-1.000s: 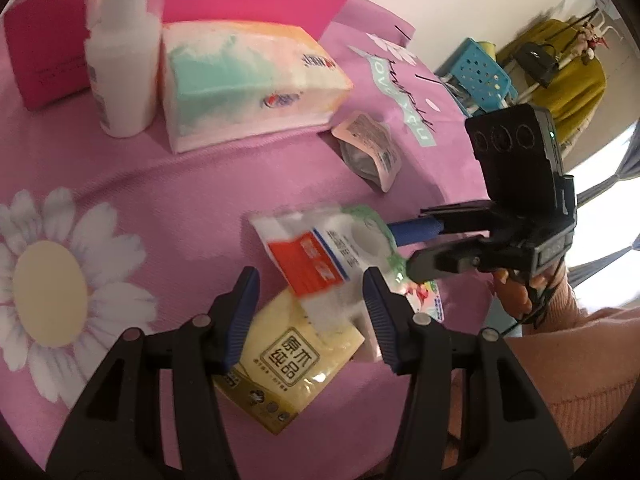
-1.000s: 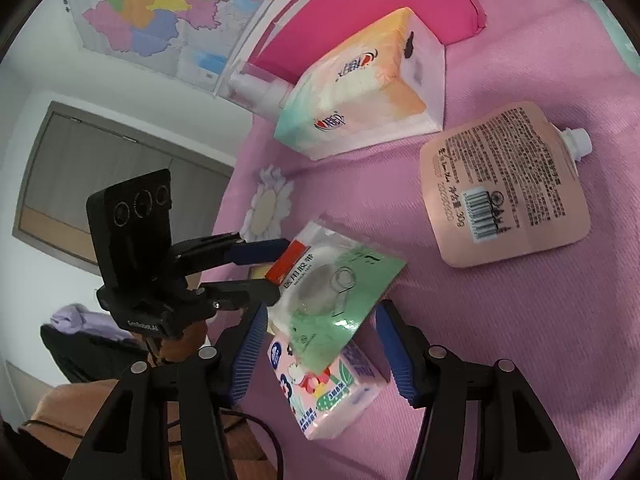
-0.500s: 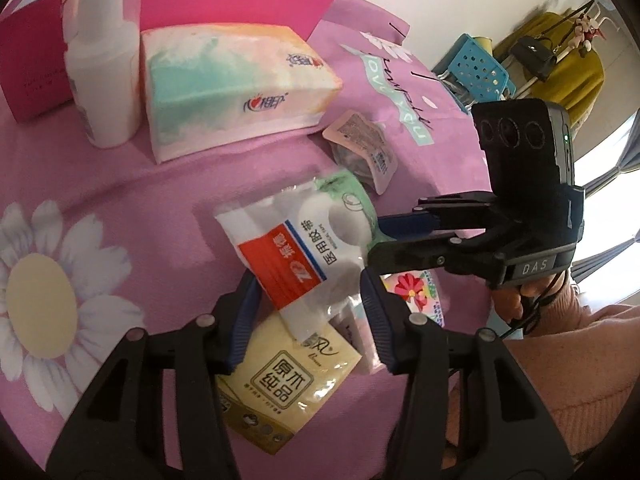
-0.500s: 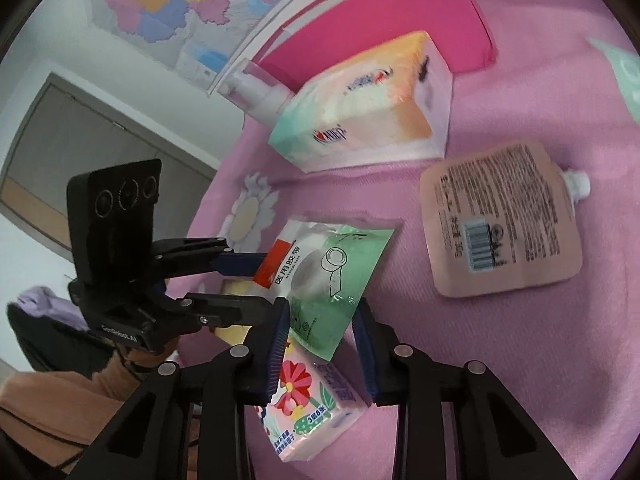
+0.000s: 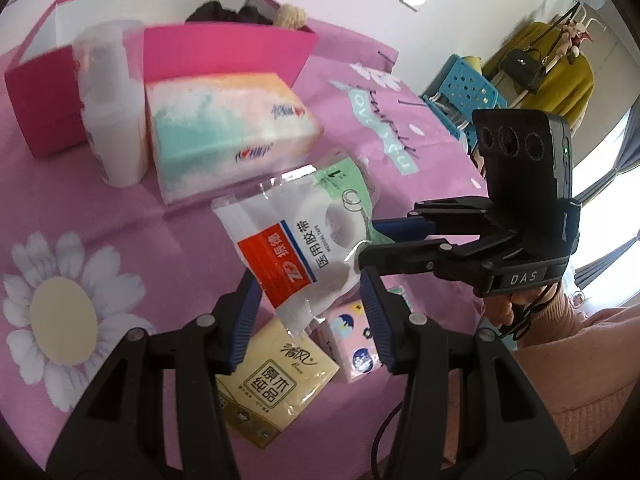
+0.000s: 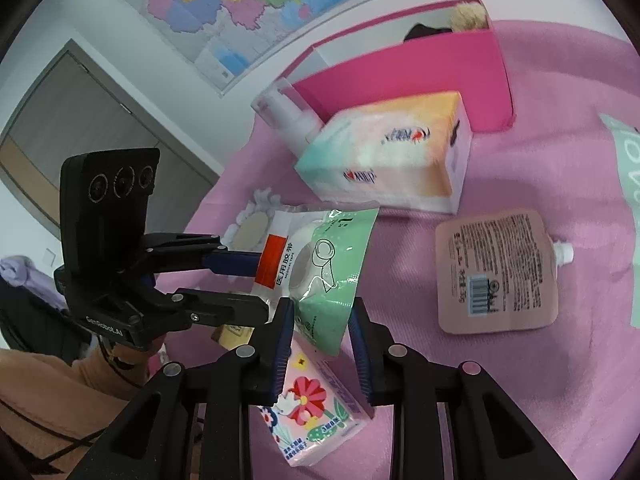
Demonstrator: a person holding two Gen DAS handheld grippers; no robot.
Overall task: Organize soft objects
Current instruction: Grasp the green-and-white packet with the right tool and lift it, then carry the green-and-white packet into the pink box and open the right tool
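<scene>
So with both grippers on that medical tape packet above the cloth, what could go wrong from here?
1. The medical tape packet is thin, slick film held at opposite ends by the left gripper and the right gripper, whose jaws are closing; pulling apart could tear it or slip it free.
2. If dropped, it would land on the yellow tissue pack and pink tissue pack beneath, cluttering that pile.

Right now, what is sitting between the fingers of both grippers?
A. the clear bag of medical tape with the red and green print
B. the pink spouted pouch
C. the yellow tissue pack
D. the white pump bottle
A: the medical tape bag is raised off the pink cloth, with the left gripper at its red-labelled end and the right gripper closing on its green end.
</scene>
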